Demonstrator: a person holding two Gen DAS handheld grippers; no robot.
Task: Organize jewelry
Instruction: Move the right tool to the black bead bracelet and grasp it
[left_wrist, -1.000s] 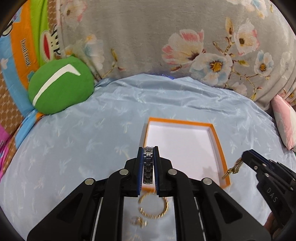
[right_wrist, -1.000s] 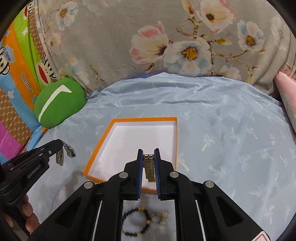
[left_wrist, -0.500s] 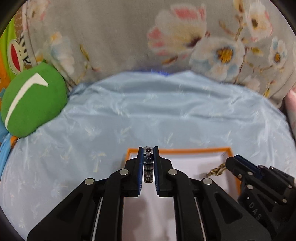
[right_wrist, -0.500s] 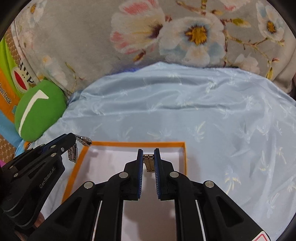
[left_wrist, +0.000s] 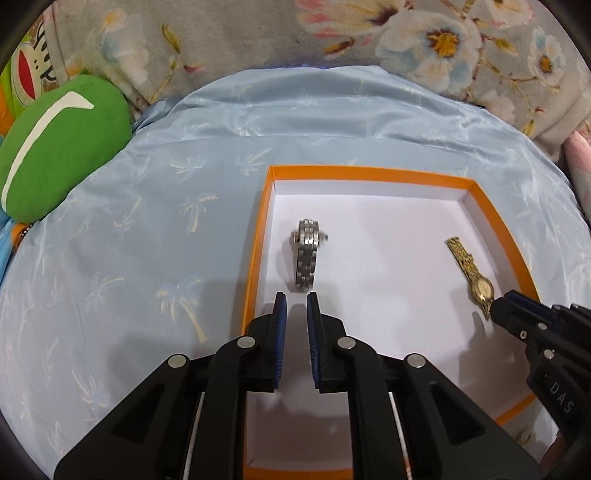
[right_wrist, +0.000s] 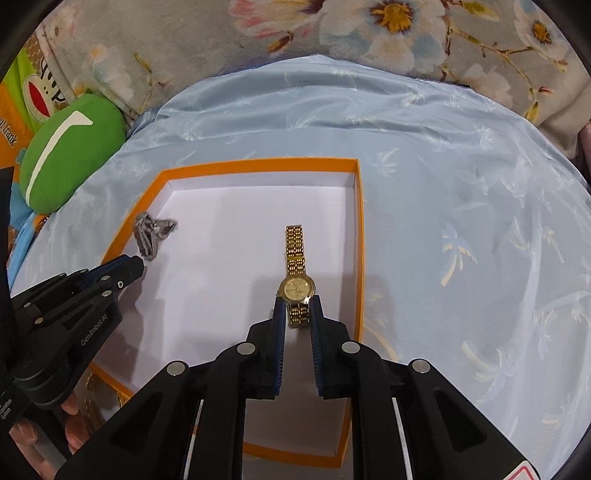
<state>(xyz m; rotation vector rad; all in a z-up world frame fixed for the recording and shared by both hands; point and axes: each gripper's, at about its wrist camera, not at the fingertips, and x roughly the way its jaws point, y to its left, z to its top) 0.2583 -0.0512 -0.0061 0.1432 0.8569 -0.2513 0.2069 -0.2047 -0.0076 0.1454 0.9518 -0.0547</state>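
2 watches are in the orange box (left_wrist: 258, 236): silver watch (left_wrist: 306, 254) lies free ahead of the slightly parted, empty left gripper (left_wrist: 293, 299). Right gripper (right_wrist: 297, 302) straddles the gold watch (right_wrist: 295, 273) strap, pads probably just releasing. More jewelry outside the box isn't visible.

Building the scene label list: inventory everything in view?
box: 1, orange rim, white inside, on blue cloth
silver watch: 1, silver, in box, left side
gold watch: 1, gold, in box, right side
blue cloth: 1, light blue, under box
green cushion: 1, green, white stripe, far left
floral fabric: 1, grey, behind cloth
left gripper: 1, black, near silver watch, empty
right gripper: 1, black, straddling gold watch strap
hand: 1, fingers only, beneath left gripper
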